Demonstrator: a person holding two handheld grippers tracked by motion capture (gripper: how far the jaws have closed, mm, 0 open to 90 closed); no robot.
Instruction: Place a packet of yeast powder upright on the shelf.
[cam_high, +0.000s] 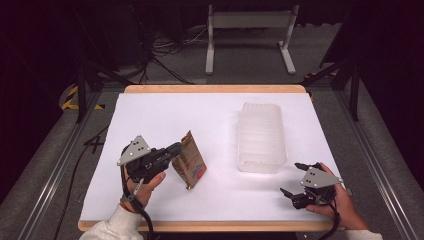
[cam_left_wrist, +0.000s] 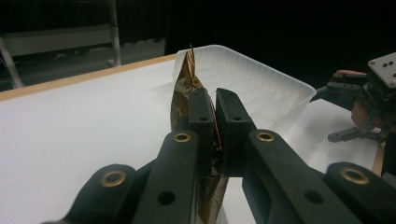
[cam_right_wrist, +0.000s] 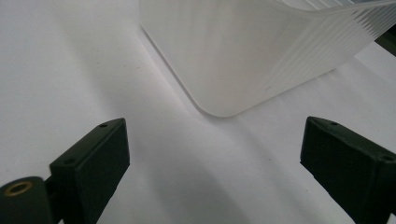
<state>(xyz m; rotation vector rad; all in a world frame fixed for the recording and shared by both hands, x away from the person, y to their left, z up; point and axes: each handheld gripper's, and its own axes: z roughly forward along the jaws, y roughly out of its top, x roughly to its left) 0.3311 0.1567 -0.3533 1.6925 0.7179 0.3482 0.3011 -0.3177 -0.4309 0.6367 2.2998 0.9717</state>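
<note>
Left hand-held gripper (cam_high: 176, 148) clamps brown snack packet (cam_high: 191, 162) above table (cam_high: 165, 115); right hand-held gripper (cam_high: 293, 179) gapes wide, empty, near translucent bin (cam_high: 261, 137).

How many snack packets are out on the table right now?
1: a brown snack packet, pinched upright in the left gripper, left of the translucent plastic bin. The bin's inside isn't fully visible.

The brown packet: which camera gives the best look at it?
The high view: the whole brown packet shows there, its edge clamped in the left gripper. The left gripper view catches just a crinkled strip between the jaws. The right gripper view faces the plastic bin.
</note>
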